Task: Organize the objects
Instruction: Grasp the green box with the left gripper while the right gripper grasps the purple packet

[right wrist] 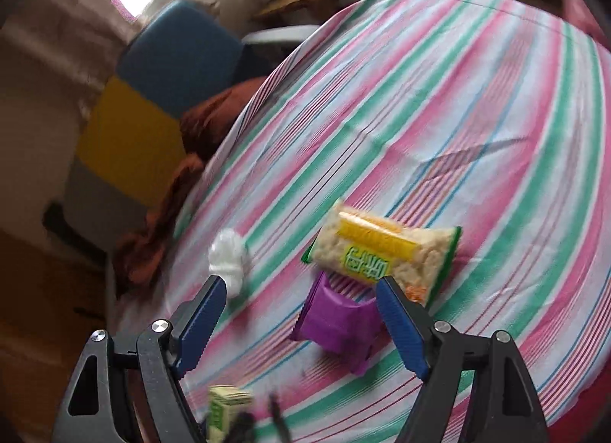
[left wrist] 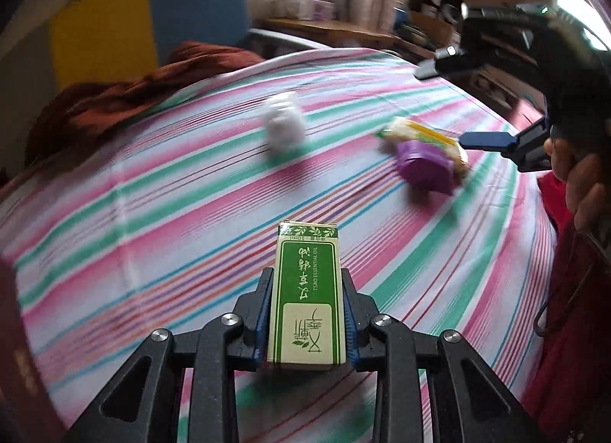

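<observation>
Left gripper (left wrist: pixel 307 313) is clamped on the green essential-oil box (left wrist: pixel 307 298), held clear of the striped bedsheet (left wrist: pixel 152 214). Right gripper (right wrist: pixel 301 313) is spread wide and empty — the purple container (right wrist: pixel 336 324) lies just ahead between its fingers, touching the snack packet (right wrist: pixel 382 252); the white yarn ball (right wrist: pixel 229 256) sits ahead-left. Judgement: carry the box level, set it beside the group — release only once it is resting.

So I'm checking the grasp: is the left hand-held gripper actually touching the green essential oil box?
Touching. The left wrist view shows the left hand-held gripper with both blue pads pressed against the sides of the green essential oil box, no gap.
</observation>
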### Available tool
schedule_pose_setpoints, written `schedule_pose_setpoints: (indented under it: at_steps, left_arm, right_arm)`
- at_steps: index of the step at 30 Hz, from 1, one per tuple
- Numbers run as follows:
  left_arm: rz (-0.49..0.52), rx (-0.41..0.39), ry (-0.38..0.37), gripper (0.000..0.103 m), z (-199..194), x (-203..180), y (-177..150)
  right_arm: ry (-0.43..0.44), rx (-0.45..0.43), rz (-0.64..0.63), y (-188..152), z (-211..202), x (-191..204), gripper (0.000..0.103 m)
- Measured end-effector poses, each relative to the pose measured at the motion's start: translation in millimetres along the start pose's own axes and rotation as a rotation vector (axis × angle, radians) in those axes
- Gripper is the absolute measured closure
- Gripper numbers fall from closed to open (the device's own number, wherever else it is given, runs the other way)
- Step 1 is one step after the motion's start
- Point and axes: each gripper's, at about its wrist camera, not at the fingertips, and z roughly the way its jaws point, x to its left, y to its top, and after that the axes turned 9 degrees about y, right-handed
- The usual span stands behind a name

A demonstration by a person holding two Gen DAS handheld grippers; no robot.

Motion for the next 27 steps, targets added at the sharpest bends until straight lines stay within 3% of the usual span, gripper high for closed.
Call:
schedule_pose_setpoints:
  at_steps: [6, 13, 17, 27]
  left_arm:
    - [-0.056, -0.005, 0.036, 0.072, -13, 19, -19]
    - [-0.077, -0.008, 0.026, 0.072, -17, 25, -23]
    - [-0.086, -0.010, 0.017, 0.072, -18, 27, -24]
    - [-0.119, -0.010, -0.008, 0.070, -19, 32, -28]
  right_arm:
    - [-0.128, 0.065, -0.133, -5, 19, 17, 0.021]
    - [-0.253, 0.150, -0.241, -12, 41, 24, 0.022]
    - [-0.208, 0.213, -0.263, -18, 51, 30, 0.032]
    - [-0.205, 0.227, -0.288, -23, 53, 35, 0.031]
